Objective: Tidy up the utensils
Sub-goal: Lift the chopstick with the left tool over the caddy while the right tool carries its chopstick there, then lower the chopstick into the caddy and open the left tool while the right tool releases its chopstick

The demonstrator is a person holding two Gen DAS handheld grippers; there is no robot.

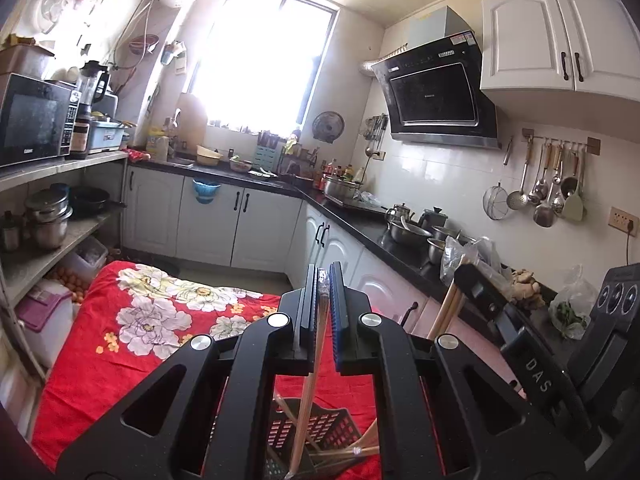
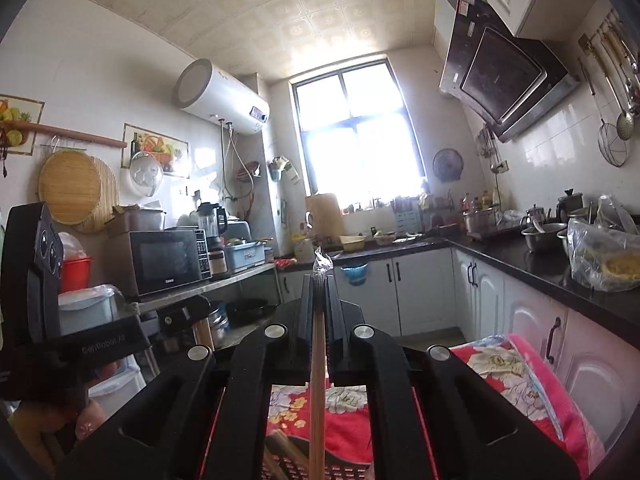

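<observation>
Above a tabletop draped in a red floral cloth (image 1: 132, 320), in a narrow kitchen. At far left, a microwave (image 1: 34, 120) on a steel shelf, pots (image 1: 50, 216) stacked on the shelf below. At centre of the left wrist view, the left gripper (image 1: 325, 280), fingers closed on a wrapped pair of wooden chopsticks (image 1: 310, 384), held upright and slightly tilted, lower end down inside a black slotted basket (image 1: 320, 428) on the cloth. More chopsticks (image 1: 362, 450) lying loose in that basket. Further right, the right gripper (image 2: 319, 280), seen partly from the left camera, fingers shut on a second wrapped pair (image 2: 318, 392), plastic tip poking out past the fingertips, shaft running down toward the same basket. At far right, a black counter (image 1: 372, 232) crowded with pans, and ladles (image 1: 548, 184) hanging on a wall rail.
</observation>
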